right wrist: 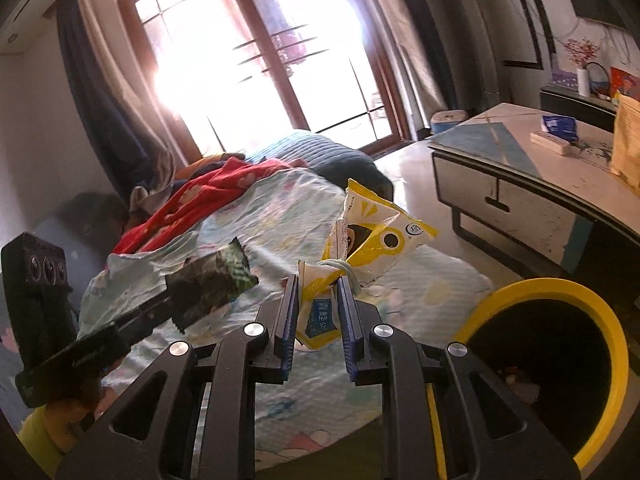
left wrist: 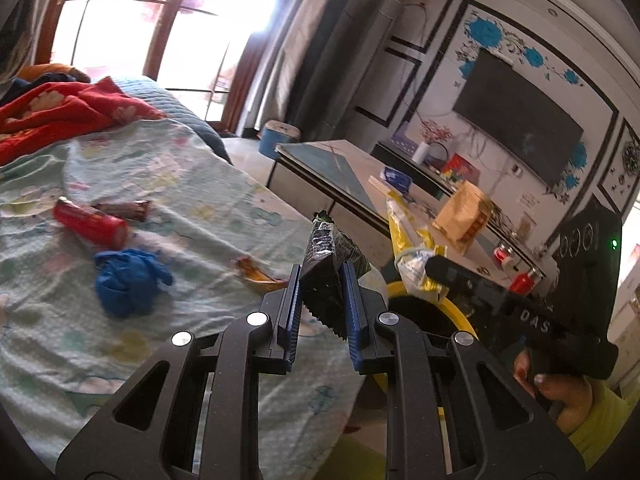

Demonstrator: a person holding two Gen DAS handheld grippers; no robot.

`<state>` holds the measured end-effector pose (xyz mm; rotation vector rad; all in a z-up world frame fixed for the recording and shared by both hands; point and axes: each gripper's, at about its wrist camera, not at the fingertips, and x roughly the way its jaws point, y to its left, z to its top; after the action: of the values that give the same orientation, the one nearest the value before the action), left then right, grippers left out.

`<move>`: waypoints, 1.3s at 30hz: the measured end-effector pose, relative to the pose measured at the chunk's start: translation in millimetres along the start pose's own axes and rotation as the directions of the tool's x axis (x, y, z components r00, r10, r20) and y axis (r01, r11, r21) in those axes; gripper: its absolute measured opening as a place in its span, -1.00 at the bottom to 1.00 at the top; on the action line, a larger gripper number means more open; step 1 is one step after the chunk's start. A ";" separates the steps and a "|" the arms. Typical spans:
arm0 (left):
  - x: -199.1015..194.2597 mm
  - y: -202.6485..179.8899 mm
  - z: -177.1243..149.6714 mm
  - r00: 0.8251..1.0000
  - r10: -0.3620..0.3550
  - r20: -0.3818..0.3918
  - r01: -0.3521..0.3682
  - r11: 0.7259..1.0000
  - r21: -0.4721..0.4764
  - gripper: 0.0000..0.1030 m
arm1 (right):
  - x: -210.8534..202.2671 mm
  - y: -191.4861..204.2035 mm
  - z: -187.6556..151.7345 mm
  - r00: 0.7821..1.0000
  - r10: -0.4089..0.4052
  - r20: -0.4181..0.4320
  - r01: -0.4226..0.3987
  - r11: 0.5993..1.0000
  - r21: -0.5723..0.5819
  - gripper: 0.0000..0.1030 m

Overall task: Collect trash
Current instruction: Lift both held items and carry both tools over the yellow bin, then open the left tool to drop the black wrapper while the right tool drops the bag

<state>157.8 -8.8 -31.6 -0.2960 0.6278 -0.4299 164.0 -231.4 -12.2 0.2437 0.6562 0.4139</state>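
Note:
My left gripper point(left wrist: 320, 276) is shut on a dark green snack wrapper point(left wrist: 324, 252), held above the bed's edge; the wrapper also shows in the right wrist view point(right wrist: 212, 280). My right gripper point(right wrist: 318, 284) is shut on a yellow and white snack bag point(right wrist: 372, 236), seen in the left wrist view too point(left wrist: 412, 248). A black bin with a yellow rim point(right wrist: 560, 292) stands on the floor beside the bed, just right of both grippers. On the bed lie a red can point(left wrist: 90, 222), a brown bar wrapper point(left wrist: 124, 210), a crumpled blue glove point(left wrist: 128, 280) and an orange wrapper point(left wrist: 256, 274).
The bed has a pale floral sheet point(left wrist: 180, 184) and a red blanket point(left wrist: 60, 112) at the back. A low coffee table point(right wrist: 520, 184) with a paper bag point(left wrist: 460, 212) and a blue pack stands to the right. A wall TV point(left wrist: 516, 116) hangs behind it.

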 end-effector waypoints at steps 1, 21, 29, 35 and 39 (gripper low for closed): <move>2.8 -3.7 -1.1 1.000 -0.007 -0.006 0.007 1.000 0.008 -0.74 | -2.1 -4.1 0.1 1.000 -0.007 0.002 0.007 1.000 0.003 -0.64; 55.2 -77.6 -27.4 0.986 -0.121 -0.118 0.135 0.983 0.121 -0.73 | -43.9 -91.0 -12.6 0.983 -0.184 0.029 0.181 0.980 0.083 -0.64; 76.6 -103.7 -43.5 0.974 -0.140 -0.176 0.171 0.970 0.171 -0.73 | -55.9 -117.9 -18.4 0.973 -0.228 0.021 0.224 0.968 0.116 -0.64; 89.9 -116.8 -56.2 0.966 -0.137 -0.219 0.183 0.962 0.204 -0.73 | -61.1 -135.5 -25.1 0.970 -0.242 -0.003 0.240 0.962 0.132 -0.64; 99.0 -123.5 -62.9 0.959 -0.133 -0.249 0.191 0.955 0.225 -0.73 | -63.5 -145.6 -30.3 0.969 -0.247 -0.021 0.247 0.958 0.147 -0.64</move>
<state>154.1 -171.7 -81.3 -0.0585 0.7723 -0.7034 142.2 -386.7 -51.7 0.2983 0.7113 0.1251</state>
